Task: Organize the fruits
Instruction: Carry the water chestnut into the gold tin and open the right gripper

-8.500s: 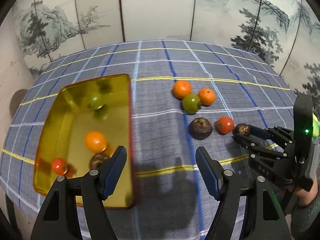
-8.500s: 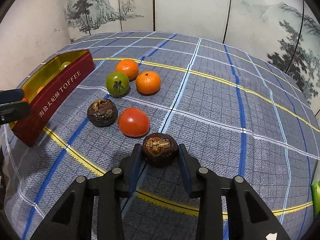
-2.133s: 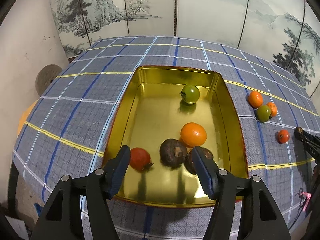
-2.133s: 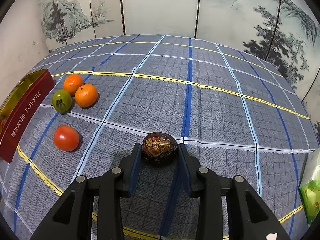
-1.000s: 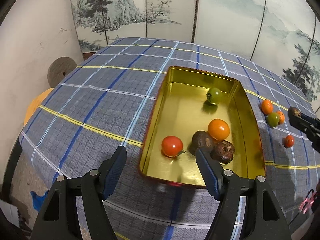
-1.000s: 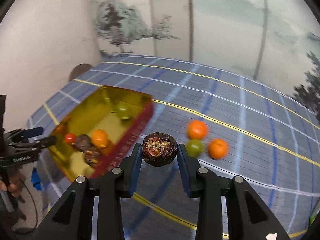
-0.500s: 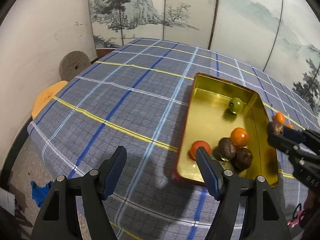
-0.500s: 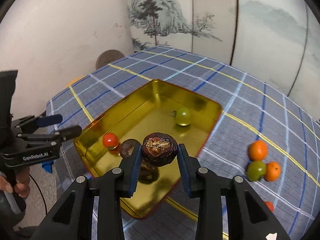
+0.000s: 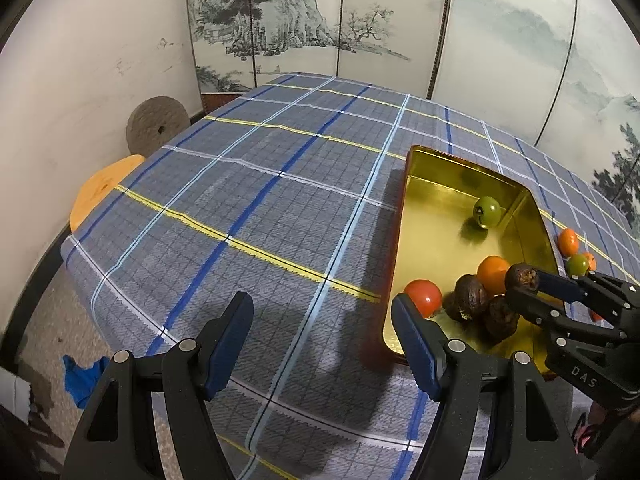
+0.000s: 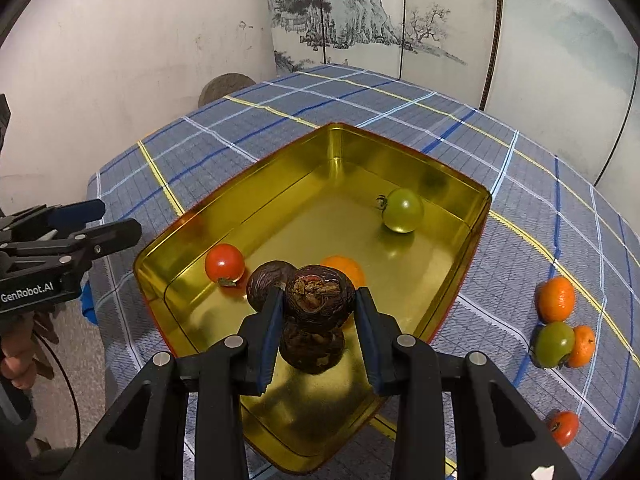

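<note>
Above the gold tin's (image 10: pixel 472 216) crowded near end, right tool (image 10: pixel 320 320) clamping a dark fruit (image 10: pixel 318 298); left tool (image 9: pixel 322 344) gaping, empty.

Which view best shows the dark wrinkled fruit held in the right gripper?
The right wrist view: the dark wrinkled fruit fills centre frame between the right gripper pads. The left wrist view shows it small, side-on.

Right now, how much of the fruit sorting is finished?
Five fruits already lie in the gold tin. The right gripper holds a sixth, a dark brown fruit, above it. Four fruits wait on the cloth: two oranges, a green tomato, a red tomato. The left gripper is empty.
</note>
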A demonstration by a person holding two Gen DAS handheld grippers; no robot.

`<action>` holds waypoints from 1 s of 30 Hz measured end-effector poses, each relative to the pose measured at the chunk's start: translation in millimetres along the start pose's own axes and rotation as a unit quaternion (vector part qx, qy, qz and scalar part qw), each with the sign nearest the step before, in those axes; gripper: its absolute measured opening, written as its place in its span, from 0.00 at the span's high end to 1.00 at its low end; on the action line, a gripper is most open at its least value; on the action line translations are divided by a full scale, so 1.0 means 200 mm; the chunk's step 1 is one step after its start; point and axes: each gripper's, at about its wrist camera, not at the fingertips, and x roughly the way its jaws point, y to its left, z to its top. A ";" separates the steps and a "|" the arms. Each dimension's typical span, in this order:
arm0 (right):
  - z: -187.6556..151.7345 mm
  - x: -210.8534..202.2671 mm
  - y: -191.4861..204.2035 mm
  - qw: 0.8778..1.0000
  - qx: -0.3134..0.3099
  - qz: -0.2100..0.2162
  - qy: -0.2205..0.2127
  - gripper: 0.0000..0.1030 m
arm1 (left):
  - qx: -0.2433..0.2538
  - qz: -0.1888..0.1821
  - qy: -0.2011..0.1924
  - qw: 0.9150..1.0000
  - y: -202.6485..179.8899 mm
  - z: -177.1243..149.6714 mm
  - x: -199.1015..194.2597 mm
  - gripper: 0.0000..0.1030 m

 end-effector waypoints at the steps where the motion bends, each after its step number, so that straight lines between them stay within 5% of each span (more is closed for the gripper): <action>1: 0.00 0.01 0.00 1.000 -0.001 0.000 0.001 0.68 | -0.001 0.000 0.000 1.000 0.00 0.00 0.00 0.30; 19: -0.01 0.04 0.02 1.000 -0.002 0.005 0.006 0.67 | 0.007 -0.003 0.007 1.000 -0.04 -0.01 0.01 0.30; 30: -0.04 -0.18 -0.04 0.999 0.020 0.006 -0.036 0.63 | 0.019 -0.015 -0.003 1.000 -0.11 0.00 -0.05 0.30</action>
